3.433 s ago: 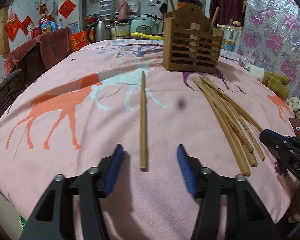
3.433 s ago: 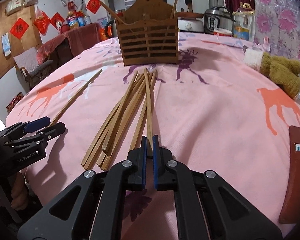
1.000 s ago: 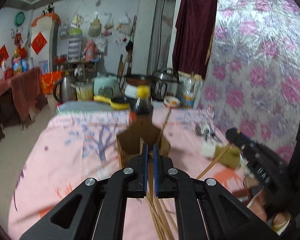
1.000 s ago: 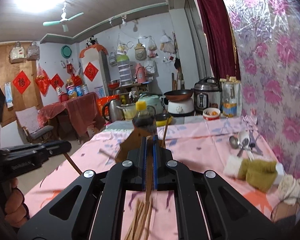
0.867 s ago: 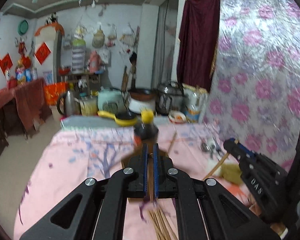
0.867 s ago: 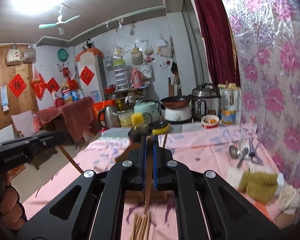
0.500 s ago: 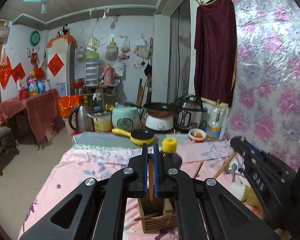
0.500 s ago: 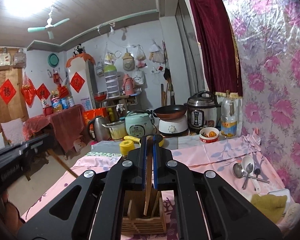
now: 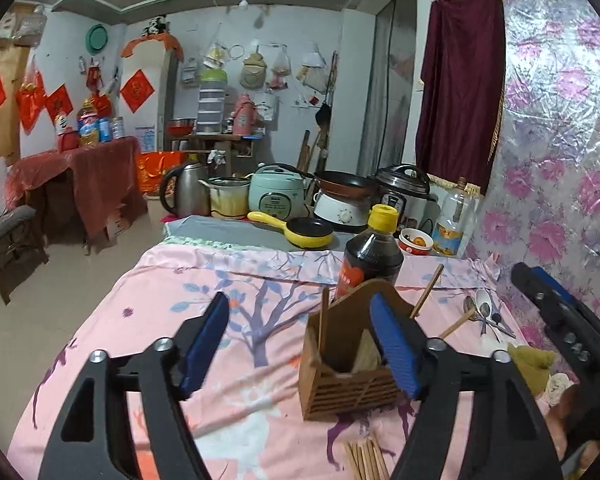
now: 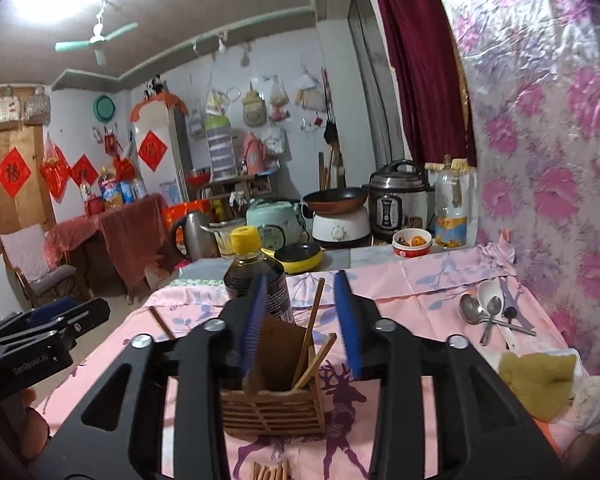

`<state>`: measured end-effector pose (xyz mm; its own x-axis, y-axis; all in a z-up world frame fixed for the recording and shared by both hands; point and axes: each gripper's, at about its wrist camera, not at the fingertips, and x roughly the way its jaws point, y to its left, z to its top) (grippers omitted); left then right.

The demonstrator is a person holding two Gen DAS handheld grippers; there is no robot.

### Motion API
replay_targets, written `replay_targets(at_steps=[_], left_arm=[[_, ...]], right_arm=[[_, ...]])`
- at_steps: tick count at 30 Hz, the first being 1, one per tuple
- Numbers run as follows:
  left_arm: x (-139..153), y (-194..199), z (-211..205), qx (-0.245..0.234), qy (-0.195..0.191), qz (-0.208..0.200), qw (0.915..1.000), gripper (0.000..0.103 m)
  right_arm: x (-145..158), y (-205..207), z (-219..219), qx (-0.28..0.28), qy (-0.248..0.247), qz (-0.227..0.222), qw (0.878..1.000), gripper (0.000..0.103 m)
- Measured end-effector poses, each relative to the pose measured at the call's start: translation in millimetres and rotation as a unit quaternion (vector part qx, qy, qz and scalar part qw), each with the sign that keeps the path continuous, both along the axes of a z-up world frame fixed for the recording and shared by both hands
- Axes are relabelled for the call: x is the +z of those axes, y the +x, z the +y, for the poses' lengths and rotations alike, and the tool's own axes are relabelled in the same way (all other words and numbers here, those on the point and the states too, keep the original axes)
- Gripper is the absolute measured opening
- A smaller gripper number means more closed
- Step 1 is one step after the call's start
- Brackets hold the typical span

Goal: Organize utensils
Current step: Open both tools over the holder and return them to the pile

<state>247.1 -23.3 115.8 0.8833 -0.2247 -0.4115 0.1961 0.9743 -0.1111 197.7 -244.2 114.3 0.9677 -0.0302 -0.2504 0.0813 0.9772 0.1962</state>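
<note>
A wooden slatted holder stands on the pink tablecloth just below both grippers. My left gripper hangs over it, jaws opening wide, with nothing pressed between the blue pads. A chopstick stands upright in the holder's left corner. My right gripper is also above the holder, jaws opening. A chopstick leans in the holder between them, touched by neither pad. The ends of a loose chopstick bundle lie on the cloth in front of the holder.
A dark sauce bottle with a yellow cap stands right behind the holder. Spoons and a folded olive cloth lie to the right. Cookers, a kettle and a yellow pan crowd the far table edge.
Both grippers were shut on a chopstick above the holder. Both have now spread their jaws and let go, and the chopsticks stand in the holder. Both views have dipped toward the table.
</note>
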Motion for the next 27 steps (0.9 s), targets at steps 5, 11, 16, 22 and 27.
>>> replay_targets(at_steps=[5, 11, 16, 22, 27], left_arm=[[-13.9, -40.5, 17.6, 0.012, -0.009, 0.007, 0.9999, 0.089], [-54.6, -91.6, 30.1, 0.019, 0.007, 0.030, 0.9994, 0.094], [-118.6, -134.8, 32.9, 0.026, 0.039, 0.066, 0.9967, 0.096], [-202.1, -145.7, 45.8, 0.032, 0.052, 0.159, 0.9854, 0.096], [-222.3, -138.5, 53.6, 0.033, 0.041, 0.181, 0.9820, 0.096]], right_arm=[[-6.3, -50.1, -0.6, -0.006, 0.015, -0.019, 1.000, 0.075], [-40.9, -112.1, -2.0, -0.012, 0.039, -0.011, 0.999, 0.091], [-93.9, -129.2, 1.4, -0.023, 0.046, 0.049, 0.997, 0.092], [-165.1, -123.2, 9.6, -0.038, 0.020, 0.156, 0.987, 0.092], [-180.2, -125.3, 18.3, -0.029, -0.003, 0.169, 0.985, 0.092]])
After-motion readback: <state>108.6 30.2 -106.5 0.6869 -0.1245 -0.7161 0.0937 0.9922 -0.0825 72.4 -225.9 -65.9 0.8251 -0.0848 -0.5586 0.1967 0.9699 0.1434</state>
